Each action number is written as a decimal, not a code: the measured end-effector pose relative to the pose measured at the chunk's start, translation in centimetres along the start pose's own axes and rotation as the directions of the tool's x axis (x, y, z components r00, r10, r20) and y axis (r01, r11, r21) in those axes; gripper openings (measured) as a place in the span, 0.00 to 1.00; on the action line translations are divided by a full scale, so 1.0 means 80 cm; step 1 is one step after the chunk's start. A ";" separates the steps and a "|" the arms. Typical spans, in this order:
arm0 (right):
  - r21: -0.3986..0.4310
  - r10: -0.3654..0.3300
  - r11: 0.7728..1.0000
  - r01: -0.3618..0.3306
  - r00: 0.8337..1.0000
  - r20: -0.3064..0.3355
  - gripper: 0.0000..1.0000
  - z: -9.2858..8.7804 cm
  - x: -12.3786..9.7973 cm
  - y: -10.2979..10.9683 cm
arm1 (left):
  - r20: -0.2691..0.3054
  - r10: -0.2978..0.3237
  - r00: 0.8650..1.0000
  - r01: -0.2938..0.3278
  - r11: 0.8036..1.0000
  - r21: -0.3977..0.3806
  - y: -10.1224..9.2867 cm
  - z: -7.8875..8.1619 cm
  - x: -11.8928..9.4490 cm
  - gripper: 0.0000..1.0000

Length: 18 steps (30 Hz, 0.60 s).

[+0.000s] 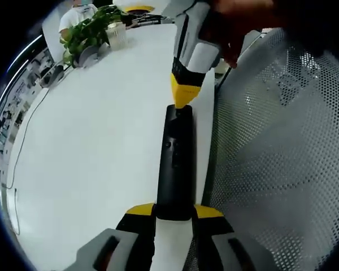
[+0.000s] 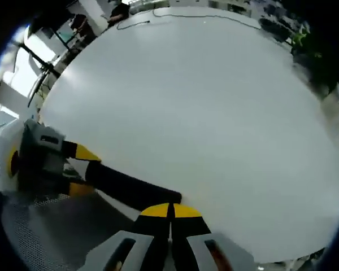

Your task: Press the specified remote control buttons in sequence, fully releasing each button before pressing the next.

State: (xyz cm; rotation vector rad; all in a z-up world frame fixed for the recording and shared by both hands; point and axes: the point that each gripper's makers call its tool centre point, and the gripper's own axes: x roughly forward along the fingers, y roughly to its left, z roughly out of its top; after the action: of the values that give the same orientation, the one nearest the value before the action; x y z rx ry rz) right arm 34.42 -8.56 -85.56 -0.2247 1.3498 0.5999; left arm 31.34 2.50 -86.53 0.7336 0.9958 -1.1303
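In the left gripper view, the left gripper [image 1: 174, 213] rises from the bottom centre of the frame, its two yellow-tipped jaws pinching the near end of one black remote control [image 1: 175, 166], which runs up the middle of the frame along the edge of a white table [image 1: 96, 158]. The right gripper [image 1: 182, 97] comes down from the upper centre, its yellow jaws pressed together, the tip touching the remote's far end. One potted plant [image 1: 90, 31] stands at upper left; grey perforated mesh [image 1: 277, 158] covers the right side.

In the right gripper view, the left gripper [image 2: 78, 169] reaches in from the left edge, clamped on the remote control [image 2: 133, 189]. The right gripper [image 2: 170, 210], jaws together, sits at bottom centre over the remote's tip. The white table [image 2: 203, 113] spreads across the frame, and a cable [image 2: 175, 16] lies along its upper edge.
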 end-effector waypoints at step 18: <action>0.204 0.064 0.977 -0.060 0.998 -0.009 0.00 0.002 -0.004 -0.002 | 0.033 0.003 0.999 -0.003 1.000 0.002 -0.002 0.000 -0.002 0.25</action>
State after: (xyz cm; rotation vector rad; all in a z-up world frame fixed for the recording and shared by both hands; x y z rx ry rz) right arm 34.58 -8.73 -85.26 -0.0207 1.4265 0.5081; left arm 31.19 2.50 -86.37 0.7158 0.9651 -1.1375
